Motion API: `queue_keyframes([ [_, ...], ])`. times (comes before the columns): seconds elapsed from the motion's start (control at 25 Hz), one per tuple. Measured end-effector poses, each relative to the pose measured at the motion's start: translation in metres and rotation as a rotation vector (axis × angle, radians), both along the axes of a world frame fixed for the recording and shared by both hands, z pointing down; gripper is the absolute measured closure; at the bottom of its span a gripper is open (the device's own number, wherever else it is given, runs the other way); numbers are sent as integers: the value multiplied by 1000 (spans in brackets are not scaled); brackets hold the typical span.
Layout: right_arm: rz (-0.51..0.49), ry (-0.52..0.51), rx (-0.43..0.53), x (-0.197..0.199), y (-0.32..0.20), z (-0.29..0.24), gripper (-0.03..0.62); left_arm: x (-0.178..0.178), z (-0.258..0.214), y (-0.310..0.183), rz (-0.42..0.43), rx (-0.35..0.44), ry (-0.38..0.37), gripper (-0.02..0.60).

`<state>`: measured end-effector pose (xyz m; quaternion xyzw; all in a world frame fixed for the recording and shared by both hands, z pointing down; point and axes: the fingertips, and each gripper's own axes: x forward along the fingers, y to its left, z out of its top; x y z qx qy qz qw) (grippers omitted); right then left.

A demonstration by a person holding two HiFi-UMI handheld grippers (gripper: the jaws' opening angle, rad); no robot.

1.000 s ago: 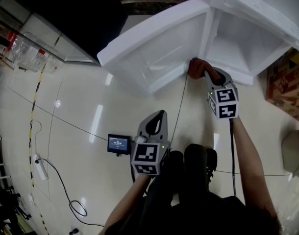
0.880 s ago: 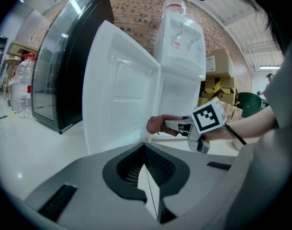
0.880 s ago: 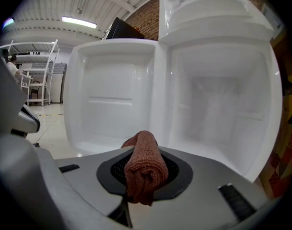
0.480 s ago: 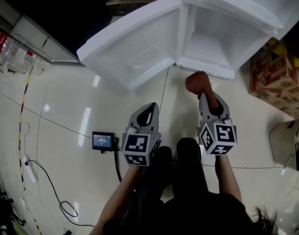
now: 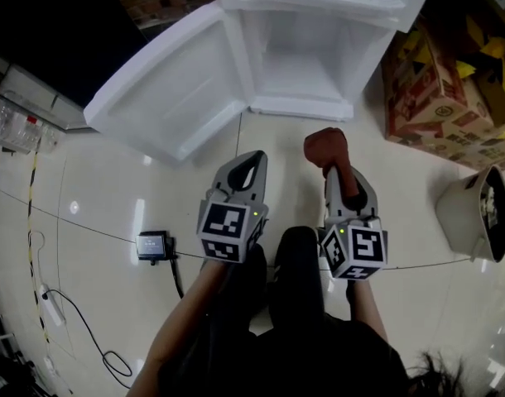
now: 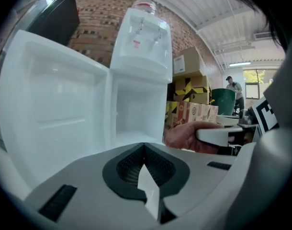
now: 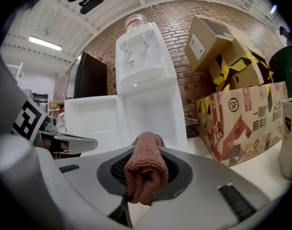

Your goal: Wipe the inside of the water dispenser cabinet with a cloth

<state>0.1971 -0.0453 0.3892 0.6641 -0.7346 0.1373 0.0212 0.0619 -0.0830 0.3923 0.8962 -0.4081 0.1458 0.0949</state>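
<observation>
Glossy tiled floor point(image 5: 95, 222) is lying under everything. Water dispenser cabinet point(image 5: 306, 64) is standing ahead, its door point(image 5: 174, 89) hanging wide open to the left. Risk, judged: cloth point(image 5: 325, 149) is sitting bunched in a thick roll, so it could be pulling loose on the cabinet lip, or the hard claw body could be knocking the wall instead of the fabric. Right claw point(image 5: 334, 170) is clenching that cloth, short of the opening. Left claw point(image 5: 246, 165) is resting closed beside it, gripping nothing.
</observation>
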Motion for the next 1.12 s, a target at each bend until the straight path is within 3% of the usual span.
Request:
queue_keyframes([
  [0.16, 17, -15, -6, 3, 1, 3, 511, 21, -9, 8, 53, 69, -41, 601],
  [0.44, -4, 10, -4, 1, 2, 4, 517, 18, 11, 17, 32, 20, -54, 601],
  [1.12, -33, 66, -22, -10, 8, 12, 517, 8, 13, 21, 11, 15, -36, 601],
])
